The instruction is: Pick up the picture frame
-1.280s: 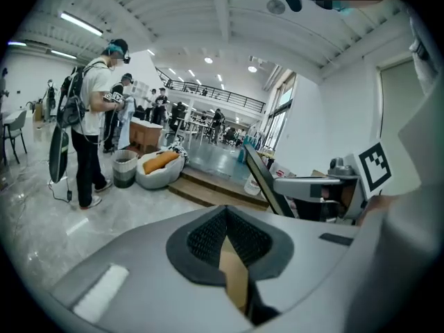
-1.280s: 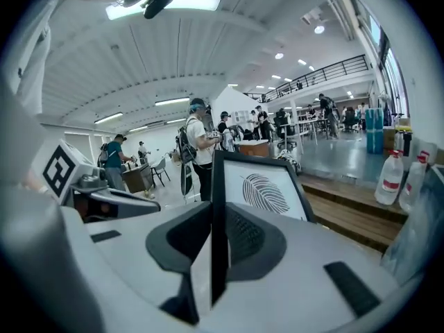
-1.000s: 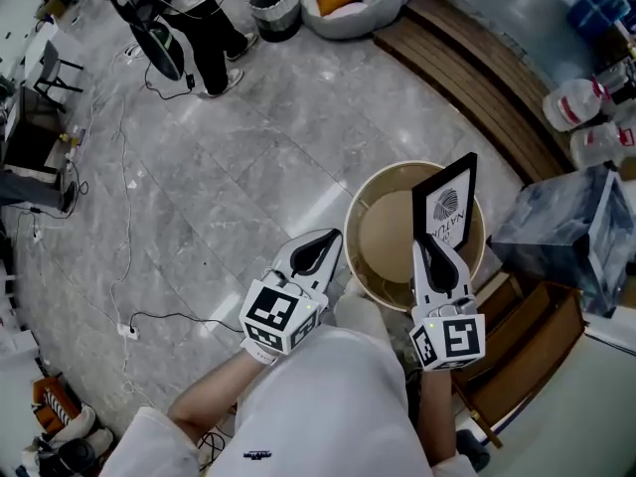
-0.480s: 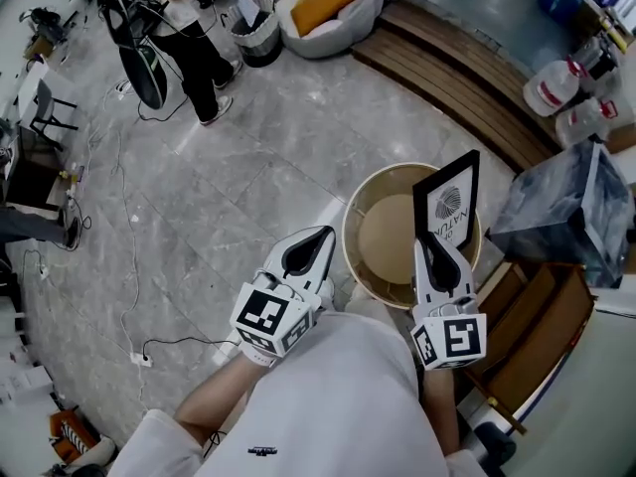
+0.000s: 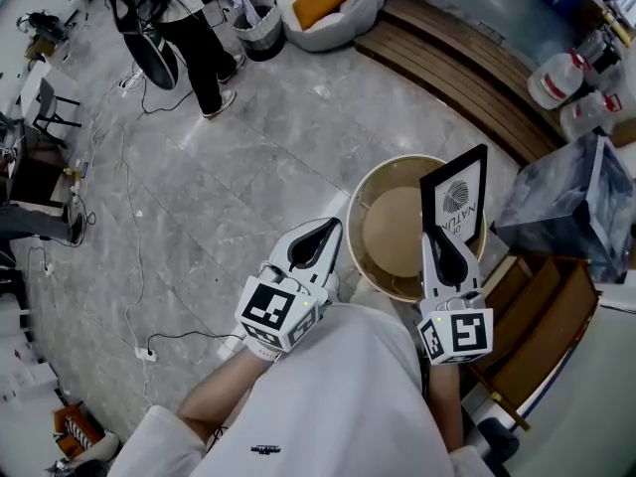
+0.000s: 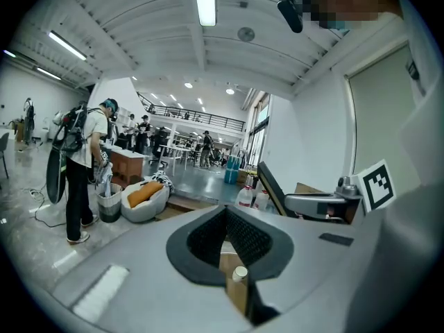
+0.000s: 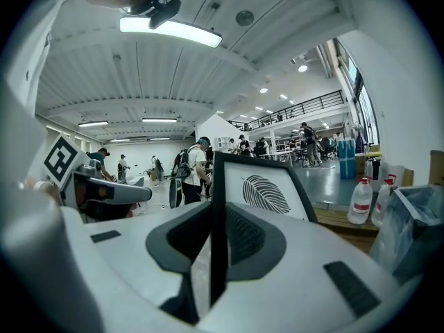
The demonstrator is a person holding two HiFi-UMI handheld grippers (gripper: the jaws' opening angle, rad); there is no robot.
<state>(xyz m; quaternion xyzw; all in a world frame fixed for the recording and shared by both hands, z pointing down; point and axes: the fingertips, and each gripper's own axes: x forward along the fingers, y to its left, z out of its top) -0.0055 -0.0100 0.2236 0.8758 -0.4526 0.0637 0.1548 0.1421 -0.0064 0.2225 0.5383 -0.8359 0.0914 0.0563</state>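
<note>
While right gripper [image 5: 449, 242] clamps it, black picture frame [image 5: 458, 199], leaf print

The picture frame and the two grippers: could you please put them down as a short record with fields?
frame: black, leaf print, upright, lower edge between the right jaws
right gripper: shut on frame
left gripper: shut, empty, left of the table in the head view
table: round, tan, under the frame; whether they touch cannot be told

picture frame [image 5: 457, 192] base hidden by right claw [image 5: 441, 242]
</note>
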